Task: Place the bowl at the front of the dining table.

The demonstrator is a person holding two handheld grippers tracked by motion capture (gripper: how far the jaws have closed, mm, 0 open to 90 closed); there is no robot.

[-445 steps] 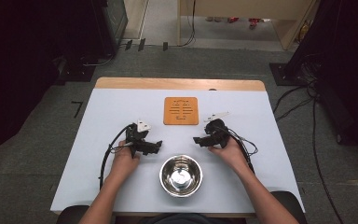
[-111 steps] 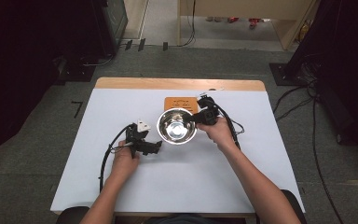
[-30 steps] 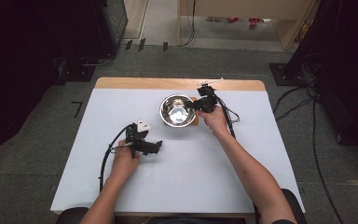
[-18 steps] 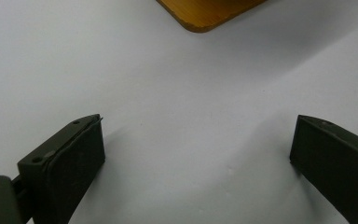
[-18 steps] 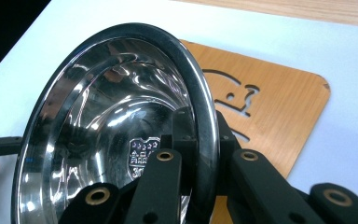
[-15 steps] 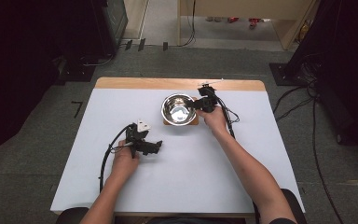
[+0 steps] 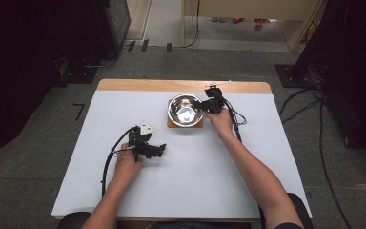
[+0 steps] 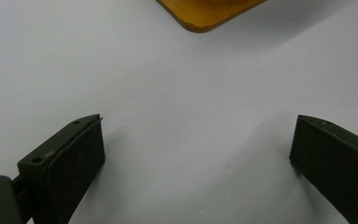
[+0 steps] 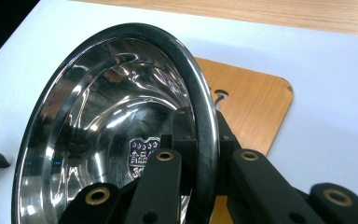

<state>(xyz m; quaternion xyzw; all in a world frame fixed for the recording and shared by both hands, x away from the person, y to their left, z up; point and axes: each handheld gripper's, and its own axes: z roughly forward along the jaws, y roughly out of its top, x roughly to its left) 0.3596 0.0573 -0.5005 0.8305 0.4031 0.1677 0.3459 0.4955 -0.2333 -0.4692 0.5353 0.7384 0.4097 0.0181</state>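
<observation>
High view: white-covered table [image 7: 267, 162], person's forearms coming in from the bottom edge.
Steel bowl [image 7: 185, 109]: on the far half of the table, over the wooden trivet [image 7: 170, 125], which shows past its near and left edge. Whether it rests flat on the trivet, can't tell from above.
Right gripper [image 7: 207, 105]: at the bowl's right rim, clenched on it.
Right gripper view: one jaw inside the steel bowl [image 9: 112, 130], the other outside, rim pinched between them. The bowl looks tipped steeply here (the camera rides with the hand, so that tilt isn't the table's). Stamped crest mark on the bowl's inner wall. Wooden trivet [image 9: 251, 107] lies behind the bowl on the white cover, cut-out slot just visible beside the rim.
Left gripper [image 7: 158, 150]: near half of the table, left of centre, well apart from bowl and trivet, cable looping back toward the person.
Left gripper view: left gripper [image 8: 196, 154] jaws spread wide, only bare white cover between them, nothing held. Rounded corner of the trivet [image 8: 205, 14] at the top edge.
Table's far edge [image 7: 181, 86]: bare wood strip beyond the cover.
</observation>
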